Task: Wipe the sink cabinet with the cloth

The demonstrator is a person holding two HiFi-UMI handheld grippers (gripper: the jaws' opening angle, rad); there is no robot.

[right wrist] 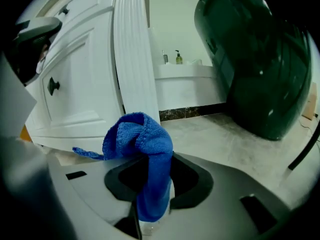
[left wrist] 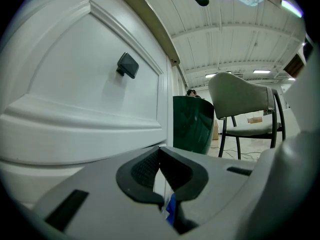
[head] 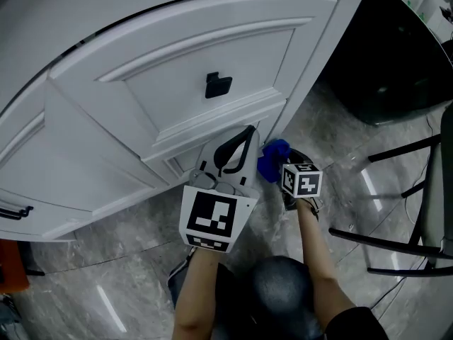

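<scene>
Grey marble floor point(head: 340, 140) runs under the white sink cabinet point(head: 127, 112), which fills most of the head view. We seem to be down low at the cabinet's bottom right corner, below the black knob point(head: 218, 85) on its door.

R gripper point(right wrist: 154, 176): jaws clenched on the blue cloth point(right wrist: 137, 136). They pinch a lower fold, so the bulk bunches up above the pads w/ a loose tail trailing toward the cabinet. We judge it's held that way so the soft wad leads and meets the paint before any plastic does. The cloth sits just beside the cabinet's fluted corner post point(right wrist: 131, 49), low near the base. Can't tell whether it's touching.

L gripper point(left wrist: 160, 154): jaws closed tip to tip, nothing pinched. A sliver of blue shows through the slot behind the tips, prob. the cloth beyond them and not a grip. This gripper hangs just in front of the cabinet door, below the knob and close to the R one. It looks idle, likely parked there for balance while the other does the wiping.

Off the cabinet's right side stand a dark green rounded tub point(right wrist: 250, 59) and a chair point(left wrist: 242, 96), both well apart from the cabinet.

Step, as we read it: wiping the cabinet's lower right corner. No streaks show, so progress is unclear. The next move needs the wad pressed flat on the post or base moulding. Risk: the tail drags on the floor, picks up grit and smears the cabinet.
</scene>
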